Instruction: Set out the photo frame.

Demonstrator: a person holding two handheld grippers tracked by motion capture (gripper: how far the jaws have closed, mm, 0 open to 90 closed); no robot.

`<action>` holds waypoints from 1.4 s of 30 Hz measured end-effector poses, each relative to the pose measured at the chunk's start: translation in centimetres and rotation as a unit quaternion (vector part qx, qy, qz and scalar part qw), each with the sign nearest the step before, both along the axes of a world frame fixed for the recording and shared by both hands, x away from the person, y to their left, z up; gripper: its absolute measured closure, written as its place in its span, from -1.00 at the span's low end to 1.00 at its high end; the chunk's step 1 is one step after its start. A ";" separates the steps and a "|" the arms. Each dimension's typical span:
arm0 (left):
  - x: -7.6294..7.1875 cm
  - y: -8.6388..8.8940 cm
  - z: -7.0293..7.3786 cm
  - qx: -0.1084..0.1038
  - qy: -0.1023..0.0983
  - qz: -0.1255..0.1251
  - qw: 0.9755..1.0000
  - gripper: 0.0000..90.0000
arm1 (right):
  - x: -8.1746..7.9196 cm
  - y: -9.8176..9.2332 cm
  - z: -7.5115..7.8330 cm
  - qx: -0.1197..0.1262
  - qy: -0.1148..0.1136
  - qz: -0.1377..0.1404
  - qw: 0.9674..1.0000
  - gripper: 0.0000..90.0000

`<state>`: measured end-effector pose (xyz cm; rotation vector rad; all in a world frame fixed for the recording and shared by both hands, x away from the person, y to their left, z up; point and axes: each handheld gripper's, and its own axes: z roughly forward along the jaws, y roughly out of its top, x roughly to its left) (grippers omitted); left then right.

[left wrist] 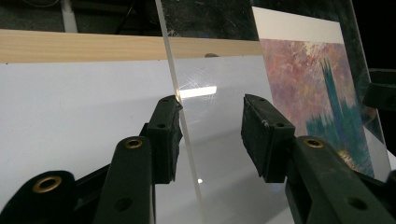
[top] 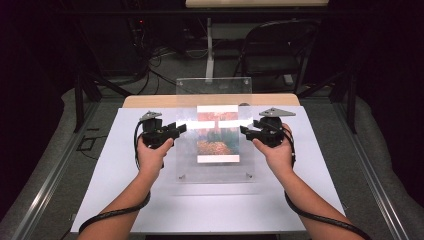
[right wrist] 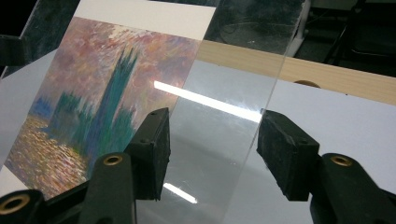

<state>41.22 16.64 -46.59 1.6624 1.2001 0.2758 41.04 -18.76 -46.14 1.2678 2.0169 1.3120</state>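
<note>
A clear acrylic sheet (top: 215, 87) slopes up from the white board, its far edge raised. A painted print (top: 217, 132) of towers over water lies against it. My left gripper (top: 181, 129) is at the sheet's left edge and my right gripper (top: 245, 131) at its right edge. In the left gripper view the sheet (left wrist: 219, 70) has its edge between the jaws of the open left gripper (left wrist: 212, 105), touching the left pad, with the print (left wrist: 322, 88) beyond. In the right gripper view the right gripper (right wrist: 212, 116) stands open around the sheet (right wrist: 224, 121), beside the print (right wrist: 102, 84).
A white board (top: 150, 200) covers the wooden table (top: 150, 101). Behind the table stand a dark folding chair (top: 275, 45) and a white table leg (top: 210, 50), with cables on the floor. Grey padding and metal rails flank both sides.
</note>
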 end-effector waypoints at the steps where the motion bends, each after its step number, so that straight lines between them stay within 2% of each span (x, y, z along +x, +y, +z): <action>1: -0.1 0.0 0.1 0.000 -0.002 0.000 1.000 0.29 | -0.1 -0.1 0.1 0.000 -0.001 0.001 1.000 0.01; 9: -1.5 0.3 0.8 0.006 -0.016 -0.010 1.000 0.36 | -1.5 -0.4 0.7 -0.002 -0.013 0.007 1.000 0.13; 14: -3.1 0.7 1.2 0.003 -0.030 -0.017 0.999 0.42 | -2.8 -0.7 1.1 -0.002 -0.028 0.009 1.000 0.22; 21: -5.8 1.2 1.4 -0.007 -0.058 -0.028 0.998 0.53 | -5.7 -1.1 1.6 0.001 -0.053 0.015 0.998 0.38; 26: -7.5 1.5 1.5 -0.001 -0.074 -0.035 0.997 0.58 | -7.6 -1.4 1.8 -0.005 -0.069 0.021 0.997 0.48; 32: -9.1 1.6 1.6 0.006 -0.085 -0.042 0.995 0.63 | -9.4 -1.8 1.8 0.006 -0.076 0.025 0.997 0.58; 42: -10.4 1.7 1.5 0.012 -0.095 -0.048 0.994 0.65 | -10.7 -2.1 1.7 0.017 -0.076 0.031 0.996 0.64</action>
